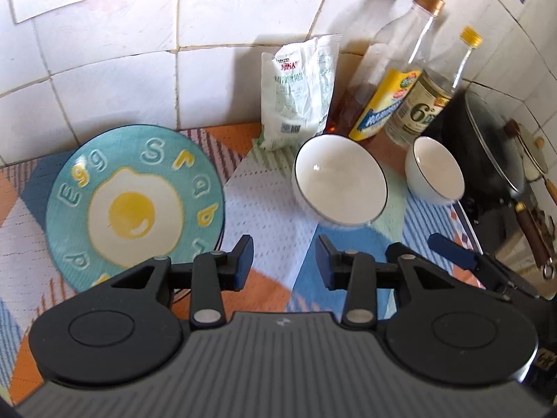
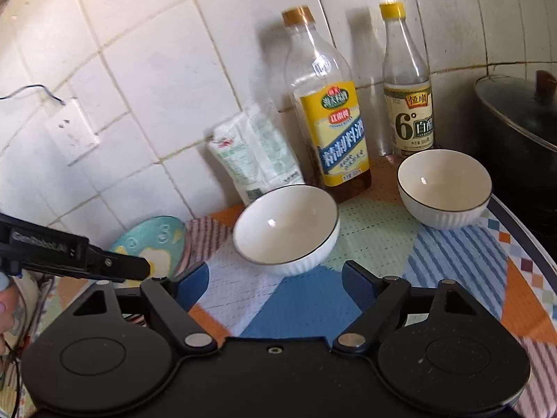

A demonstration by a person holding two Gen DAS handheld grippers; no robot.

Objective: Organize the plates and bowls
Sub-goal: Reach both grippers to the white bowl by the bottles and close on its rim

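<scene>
Patchwork mat [image 2: 306,299] holds glossy ribbed white bowls [image 2: 286,230].

On my counter: round teal ceramic plate [image 1: 135,205] with white-and-yellow fried-egg print and yellow-white raised letters; two white ribbed bowls, nearer [image 2: 286,229] and farther [image 2: 444,188], both dark-rimmed; patchwork mat [image 2: 452,271] in orange, blue, mint and stripes; clear yellow-labelled oil bottle [image 2: 325,111].

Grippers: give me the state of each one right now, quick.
Left gripper: open, holding nothing.
Right gripper: open, holding nothing; a bowl sits just ahead, untouched.
</scene>
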